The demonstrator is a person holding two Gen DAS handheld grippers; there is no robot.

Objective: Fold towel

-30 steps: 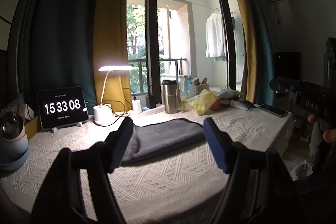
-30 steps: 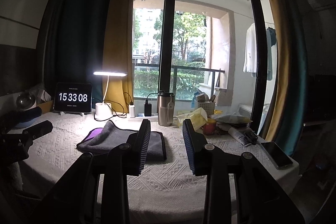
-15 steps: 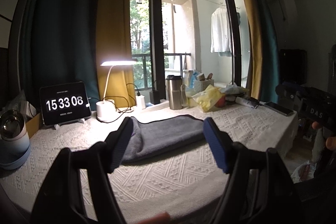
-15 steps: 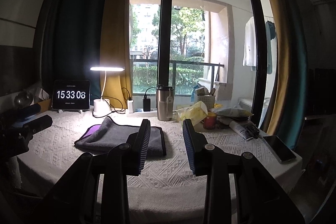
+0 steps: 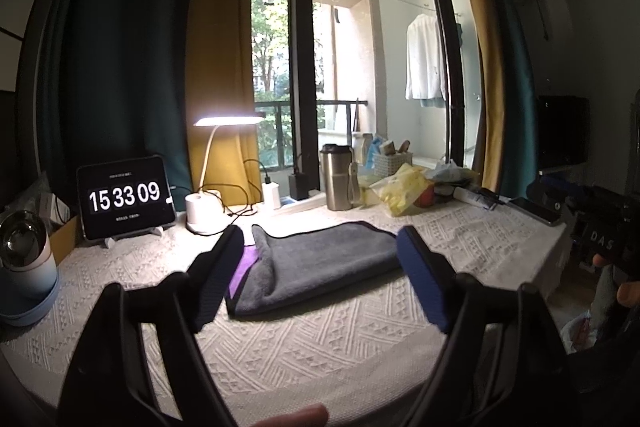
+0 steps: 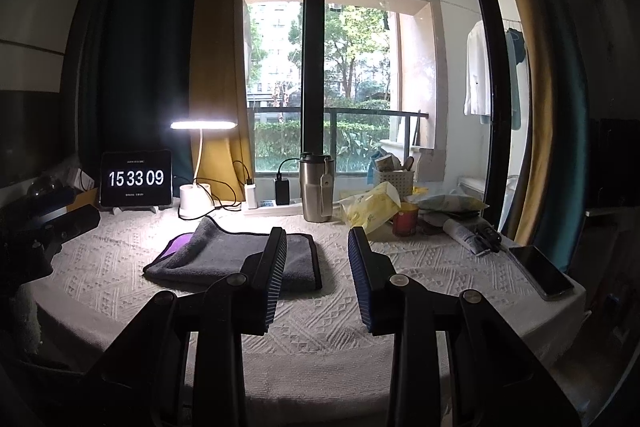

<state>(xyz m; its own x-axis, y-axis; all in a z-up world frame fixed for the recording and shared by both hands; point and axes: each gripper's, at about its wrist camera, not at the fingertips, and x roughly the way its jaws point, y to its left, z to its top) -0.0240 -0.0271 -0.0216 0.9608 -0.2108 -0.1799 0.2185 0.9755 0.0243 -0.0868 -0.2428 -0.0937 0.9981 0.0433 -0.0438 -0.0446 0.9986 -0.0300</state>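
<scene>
A grey towel (image 5: 320, 259) with a dark hem and a purple underside lies folded on the white textured tablecloth (image 5: 304, 339). It also shows in the right wrist view (image 6: 224, 259). My left gripper (image 5: 320, 259) is open and empty, held above the table in front of the towel. My right gripper (image 6: 316, 267) is open and empty, its jaws a narrower gap apart, held in front of the towel's right end. Neither gripper touches the towel.
Along the back stand a clock tablet (image 5: 126, 197), a lit desk lamp (image 5: 204, 207), chargers with cables (image 5: 272, 195), a steel tumbler (image 5: 338, 183) and yellow bags (image 5: 404, 193). A phone (image 6: 544, 271) lies at the right edge. A round device (image 5: 24, 267) stands at left.
Both grippers have tilted up and pulled back slightly from the table, so the towel sits lower in view. The clock went from 15:33:08 to 15:33:09. The towel has not moved.
</scene>
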